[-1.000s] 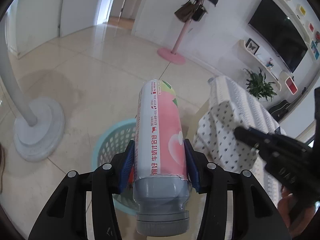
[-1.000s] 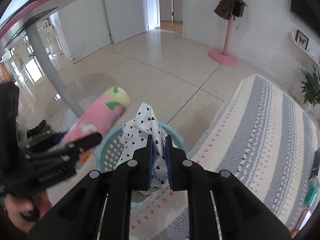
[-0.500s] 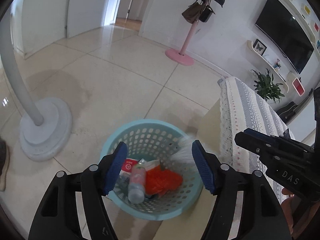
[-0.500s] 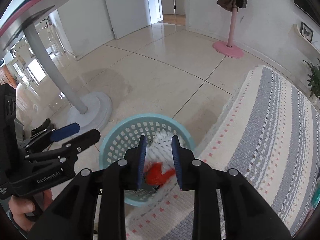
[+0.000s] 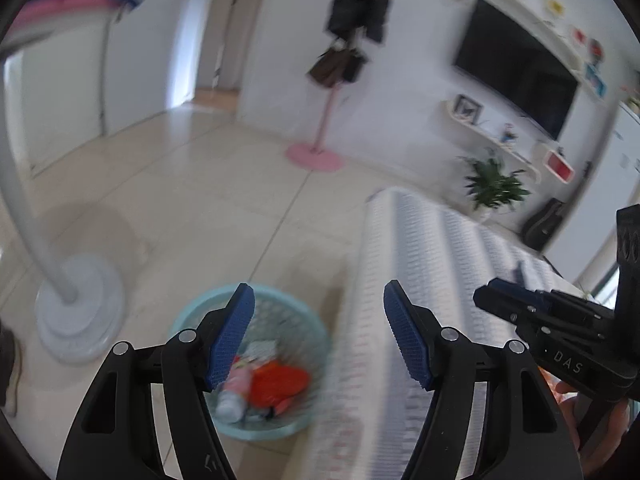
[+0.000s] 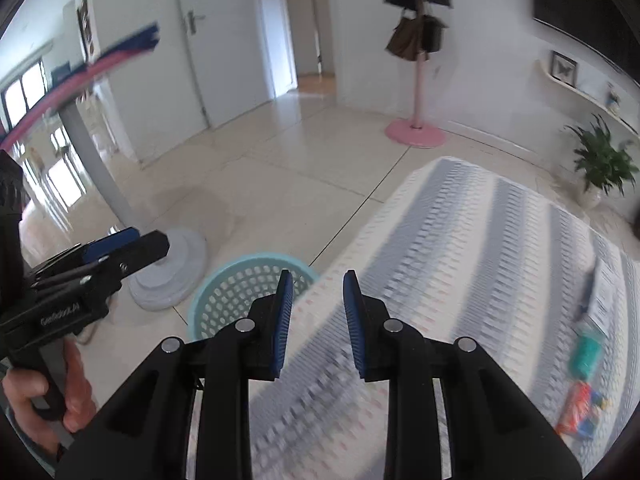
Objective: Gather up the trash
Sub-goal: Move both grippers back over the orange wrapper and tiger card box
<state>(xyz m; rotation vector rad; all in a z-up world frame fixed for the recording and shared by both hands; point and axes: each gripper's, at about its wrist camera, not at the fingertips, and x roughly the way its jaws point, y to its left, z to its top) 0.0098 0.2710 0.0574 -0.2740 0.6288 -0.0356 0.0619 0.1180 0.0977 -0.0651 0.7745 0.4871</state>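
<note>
We see a tiled floor [image 5: 208, 208] with a striped grey-and-white cloth [image 6: 480, 240] covering a raised surface on the right, and just beside its near corner a light blue perforated basket [image 5: 188, 320] standing on the floor, close to the round white base of a stand [image 5: 80, 320]. In the left wrist view the basket lies below the left gripper [image 5: 316, 340], partly behind its left finger, and holds a pink-labelled bottle [image 5: 236, 392], an orange wrapper [image 5: 280, 384] and other scraps too blurred to name. The left gripper's jaws stand wide apart with nothing between them. The right gripper [image 6: 316, 312] has its jaws parted by a narrow gap, also empty, hovering over the cloth's edge with the basket just to its left. Far right on the cloth lie a teal packet [image 6: 586, 356] and an orange-and-blue wrapper [image 6: 580, 410], well away from both sets of jaws.
</note>
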